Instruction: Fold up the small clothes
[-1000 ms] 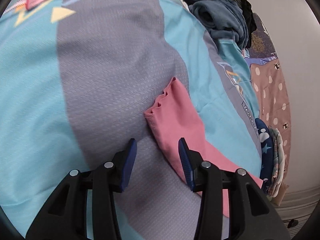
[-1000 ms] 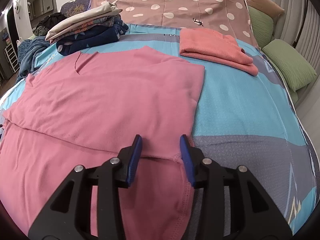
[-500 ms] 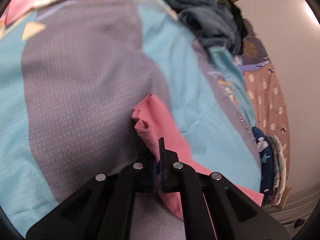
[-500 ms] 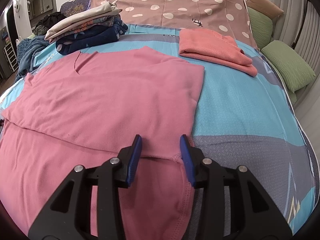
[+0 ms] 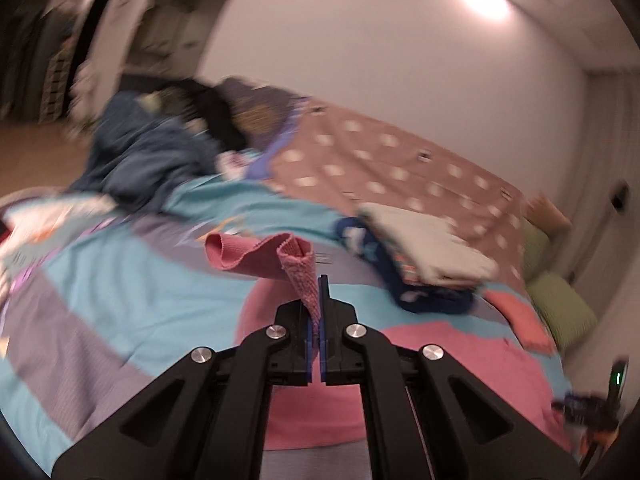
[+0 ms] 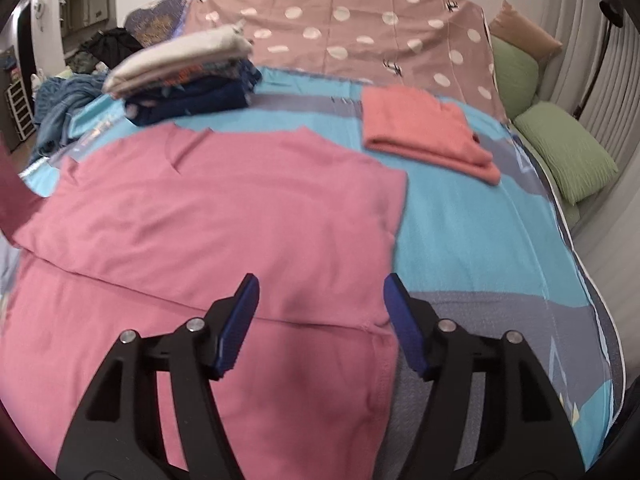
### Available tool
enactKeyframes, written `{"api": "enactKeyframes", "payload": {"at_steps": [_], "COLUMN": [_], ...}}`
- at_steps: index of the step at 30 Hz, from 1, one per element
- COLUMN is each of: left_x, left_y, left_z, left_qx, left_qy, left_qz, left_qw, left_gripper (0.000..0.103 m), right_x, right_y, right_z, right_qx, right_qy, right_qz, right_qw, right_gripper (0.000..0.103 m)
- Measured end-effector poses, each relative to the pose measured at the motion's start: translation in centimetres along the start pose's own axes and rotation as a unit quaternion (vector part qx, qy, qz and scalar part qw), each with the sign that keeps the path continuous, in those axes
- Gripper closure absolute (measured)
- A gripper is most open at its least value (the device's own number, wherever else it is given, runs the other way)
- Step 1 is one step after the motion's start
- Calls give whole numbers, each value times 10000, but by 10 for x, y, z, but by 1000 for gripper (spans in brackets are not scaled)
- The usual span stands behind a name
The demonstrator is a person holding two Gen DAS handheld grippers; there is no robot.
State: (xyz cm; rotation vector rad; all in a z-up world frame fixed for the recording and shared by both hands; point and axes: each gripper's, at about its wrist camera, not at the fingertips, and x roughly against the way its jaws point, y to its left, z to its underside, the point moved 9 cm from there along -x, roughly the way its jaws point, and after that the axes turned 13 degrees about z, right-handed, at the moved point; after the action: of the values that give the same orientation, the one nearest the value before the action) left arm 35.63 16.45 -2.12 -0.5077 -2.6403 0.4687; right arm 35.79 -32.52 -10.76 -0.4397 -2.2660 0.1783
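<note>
My left gripper is clamped on the pink shirt's sleeve, lifted off the bedspread. My right gripper is opening, nothing between its jaws, above the pink shirt spread flat on the bed.
</note>
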Motion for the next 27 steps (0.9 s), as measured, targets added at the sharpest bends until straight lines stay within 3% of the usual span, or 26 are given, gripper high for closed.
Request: {"api": "enactKeyframes", "payload": {"at_steps": [3,6,8,11,12,14,16,18,22,27], "left_x": [-14,-28,-38,-48,-52,-58,-63,-64,-62,-60], "left_y": [-72,-129,-156,-173,-177,-179,-180,-183,-187,-190], "left_z": [14,44,72,110,123,142,153,159,164,156], "left_qx": [-863,-1774,-2299,-2821,-3040,-3292,-3515,-3725,-3976,-4009], "left_qy": [227,563,835,1198,1306,1461,1544,1583,1546,1419], "left_qz": [544,876,1003,1135,1122,1062,990,931,770,607], "left_qw": [9945,9786,9644,9451,9370,9268,9180,9097,9011,9030], "left_gripper": [102,102,102,102,101,102,102,102,101,101], "right_x": [24,48,59,69,69,62,47,30,14,25], "right_y": [12,30,44,69,78,104,129,145,160,165], "right_z": [-16,-33,-42,-49,-50,-46,-37,-28,-18,-9], "right_qx": [-54,-293,-596,-917,-1011,-1224,-1524,-1880,-2409,-2879], "right_qy": [-146,-150,54,503,684,1291,1978,2476,2948,3341], "right_qz": [-324,-1055,-1750,-2749,-3076,-3806,-4369,-4587,-4815,-5134], "right_qw": [9994,9939,9827,9558,9437,9075,8642,8324,7895,7361], "right_gripper": [35,30,27,26,24,23,23,24,28,30]}}
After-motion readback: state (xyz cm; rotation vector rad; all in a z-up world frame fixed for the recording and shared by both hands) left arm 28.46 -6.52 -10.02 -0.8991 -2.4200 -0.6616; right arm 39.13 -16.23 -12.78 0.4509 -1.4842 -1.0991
